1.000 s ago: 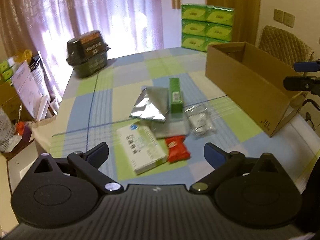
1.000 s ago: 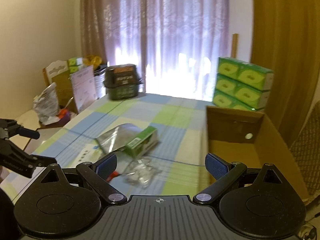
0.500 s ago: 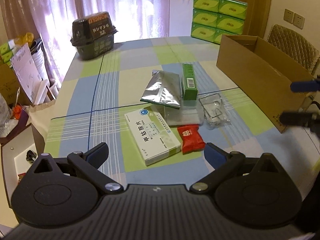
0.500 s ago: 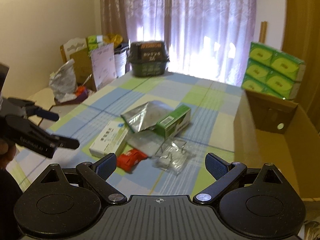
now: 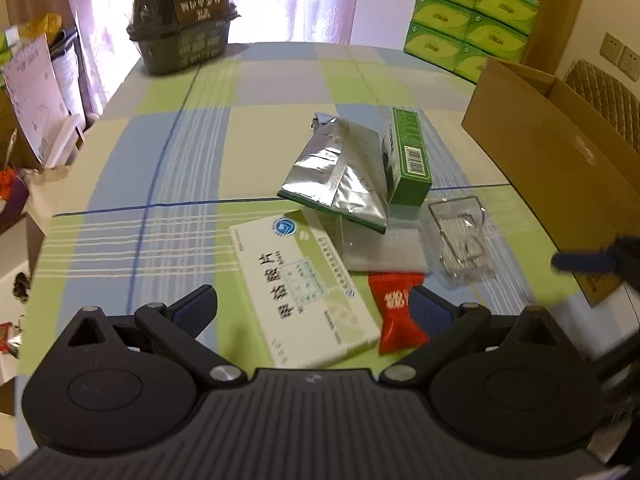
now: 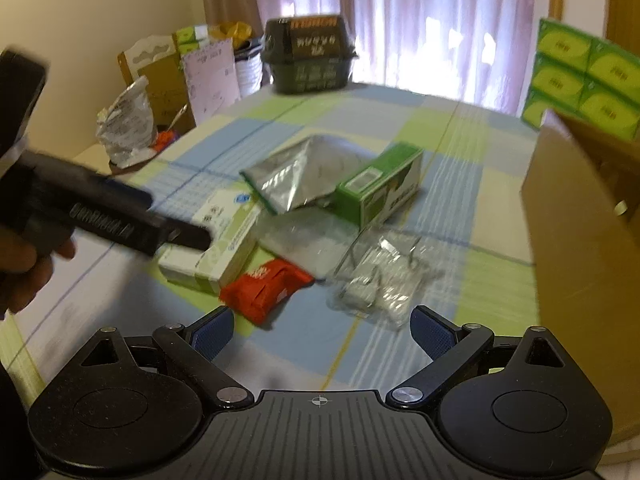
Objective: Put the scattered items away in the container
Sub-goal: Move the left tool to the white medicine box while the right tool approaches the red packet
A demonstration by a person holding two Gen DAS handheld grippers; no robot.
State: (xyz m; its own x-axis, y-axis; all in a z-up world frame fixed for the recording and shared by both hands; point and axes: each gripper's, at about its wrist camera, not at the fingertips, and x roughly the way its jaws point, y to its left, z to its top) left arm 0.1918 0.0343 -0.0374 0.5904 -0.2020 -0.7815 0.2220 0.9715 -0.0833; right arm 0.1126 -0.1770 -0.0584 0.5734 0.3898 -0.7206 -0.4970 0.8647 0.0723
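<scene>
On the checked tablecloth lie a white medicine box (image 5: 304,288), a red sachet (image 5: 396,316), a silver foil pouch (image 5: 340,180), a green carton (image 5: 408,156), a clear plastic pack (image 5: 460,240) and a flat clear bag (image 5: 384,248). My left gripper (image 5: 312,308) is open just above the near end of the white box. My right gripper (image 6: 320,328) is open, close before the red sachet (image 6: 264,284) and the clear pack (image 6: 380,280). The brown cardboard box (image 5: 552,160) stands open at the right. The left gripper's fingers (image 6: 120,216) show over the white box (image 6: 216,248).
A dark lidded basket (image 5: 184,16) stands at the table's far left corner. Green tissue packs (image 5: 468,20) are stacked beyond the far edge. Bags and cartons (image 6: 160,92) crowd the floor left of the table. A woven chair back (image 5: 604,100) sits behind the cardboard box.
Both grippers have moved forward and down toward the pile of items. The items now fill more of each view. Both stay open with nothing held.
</scene>
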